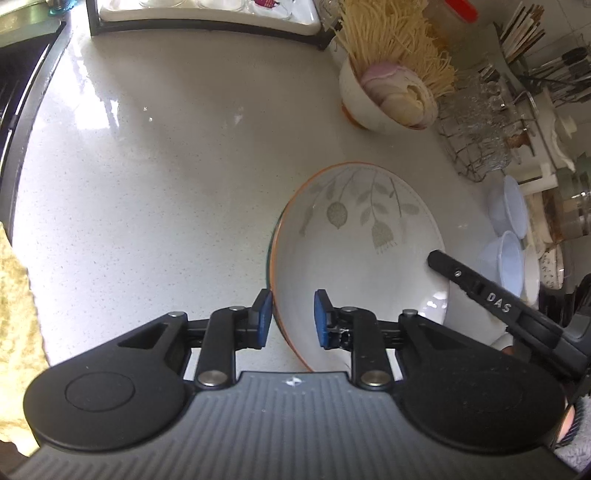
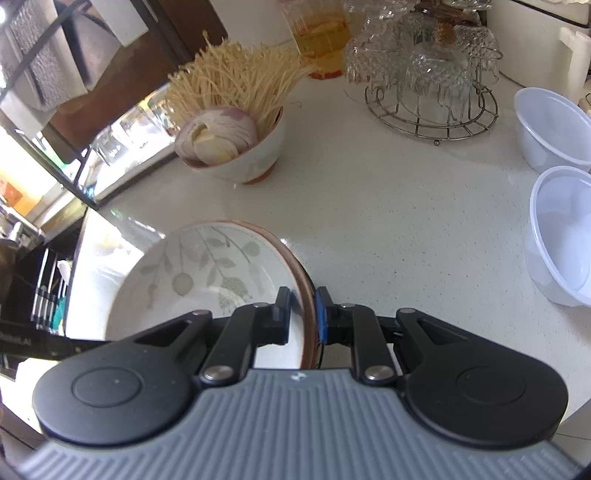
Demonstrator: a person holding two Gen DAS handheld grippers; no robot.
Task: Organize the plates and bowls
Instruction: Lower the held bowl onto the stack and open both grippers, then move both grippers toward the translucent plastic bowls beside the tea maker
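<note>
A white bowl with a grey leaf pattern and an orange rim (image 1: 354,251) is held tilted over the white counter (image 1: 166,166). It also shows in the right wrist view (image 2: 207,280). My right gripper (image 2: 303,314) is shut on its rim, one pad inside and one outside. My left gripper (image 1: 291,317) is open, its pads on either side of the bowl's near rim with a gap. The right gripper's finger shows in the left wrist view (image 1: 480,288) inside the bowl.
A bowl of noodles and sliced onion (image 1: 384,96) stands farther back, also seen in the right wrist view (image 2: 236,147). A wire rack of glasses (image 2: 428,81) is behind. Two clear plastic bowls (image 2: 557,206) sit at right. A tray (image 1: 207,18) is at the back left.
</note>
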